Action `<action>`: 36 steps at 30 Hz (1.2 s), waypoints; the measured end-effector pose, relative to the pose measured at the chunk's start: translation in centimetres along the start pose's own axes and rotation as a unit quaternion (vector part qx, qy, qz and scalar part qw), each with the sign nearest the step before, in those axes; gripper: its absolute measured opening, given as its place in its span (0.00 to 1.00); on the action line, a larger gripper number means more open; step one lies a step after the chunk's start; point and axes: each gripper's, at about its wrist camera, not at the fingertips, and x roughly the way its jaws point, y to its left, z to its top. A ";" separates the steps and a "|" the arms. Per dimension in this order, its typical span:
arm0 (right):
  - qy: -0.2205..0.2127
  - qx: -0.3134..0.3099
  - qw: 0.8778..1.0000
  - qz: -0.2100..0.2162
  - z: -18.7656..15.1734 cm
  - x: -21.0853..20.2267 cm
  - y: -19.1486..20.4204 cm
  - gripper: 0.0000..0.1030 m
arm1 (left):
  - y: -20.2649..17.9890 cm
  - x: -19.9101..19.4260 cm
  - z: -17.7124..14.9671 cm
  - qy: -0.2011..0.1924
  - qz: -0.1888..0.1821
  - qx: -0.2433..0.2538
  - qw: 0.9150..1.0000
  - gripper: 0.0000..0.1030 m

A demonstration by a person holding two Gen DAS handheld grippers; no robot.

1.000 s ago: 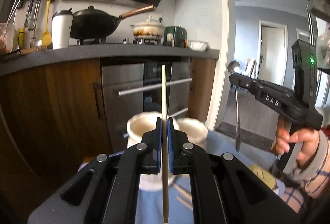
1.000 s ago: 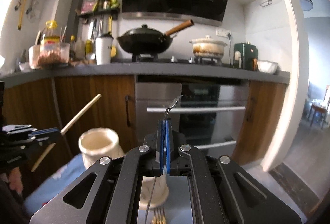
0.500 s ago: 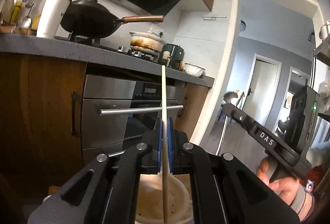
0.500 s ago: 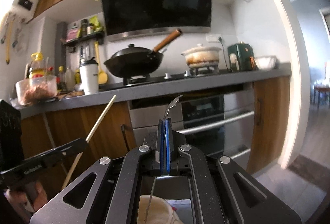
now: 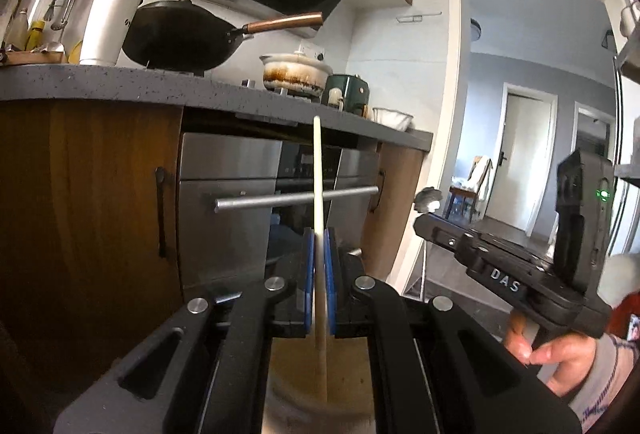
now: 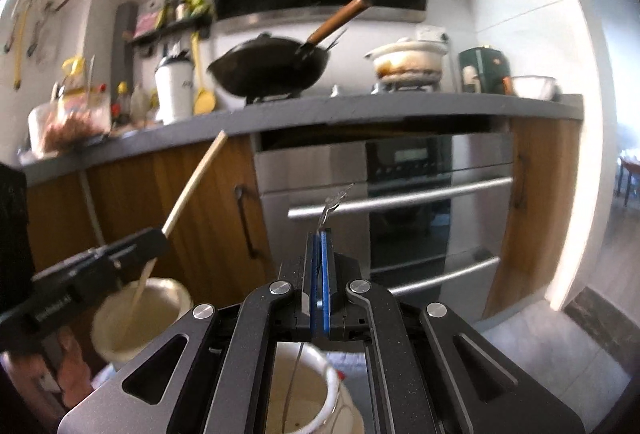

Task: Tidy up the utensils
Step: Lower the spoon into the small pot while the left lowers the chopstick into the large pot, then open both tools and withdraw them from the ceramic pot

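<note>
My left gripper [image 5: 319,246] is shut on a pale wooden chopstick [image 5: 318,170] held upright; its lower end dips into a cream ceramic jar [image 5: 312,386] right below. In the right wrist view the chopstick [image 6: 194,182] slants down into the left jar [image 6: 140,318]. My right gripper [image 6: 321,248] is shut on a thin metal spoon [image 6: 334,204], handle hanging into a second cream jar [image 6: 304,390] beneath it. The spoon's bowl [image 5: 427,199] also shows in the left wrist view at the tip of the right gripper.
A kitchen counter [image 6: 360,110] stands behind with a black wok [image 6: 272,68], a white pot [image 6: 408,60] and a tumbler [image 6: 174,94]. A steel oven [image 6: 404,202] with bar handles faces me. A doorway [image 5: 524,162] opens to the right.
Both grippers have come down over the jars. The chopstick's lower end now sits inside the left jar, and the spoon's handle now hangs inside the right jar.
</note>
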 end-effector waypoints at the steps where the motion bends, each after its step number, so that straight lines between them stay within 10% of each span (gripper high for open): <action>1: 0.006 -0.004 1.000 0.006 -0.2 0.0 0.1 0.02 | 0.1 -0.4 -0.2 0.001 0.001 0.000 1.000 0.05; 18: 0.046 -0.011 0.999 0.000 -1.4 -0.4 0.0 0.03 | -0.5 -2.6 -0.7 0.035 0.031 0.026 0.999 0.08; 22: 0.050 -0.011 0.999 -0.007 -1.5 -0.7 0.0 0.06 | -0.9 -3.8 -0.7 0.028 0.046 0.034 0.998 0.30; 28: 0.048 -0.001 0.999 -0.010 -1.6 -1.9 0.0 0.35 | -1.4 -5.4 -0.7 0.021 0.059 0.042 0.997 0.47; 33: 0.029 0.010 0.999 -0.019 -1.6 -5.1 -0.3 0.91 | -2.0 -6.7 -0.8 0.020 0.070 0.045 0.996 0.72; 36: 0.027 0.004 0.999 -0.028 -1.7 -6.8 -0.2 0.95 | -2.7 -8.0 -0.9 0.005 0.080 0.049 0.996 0.95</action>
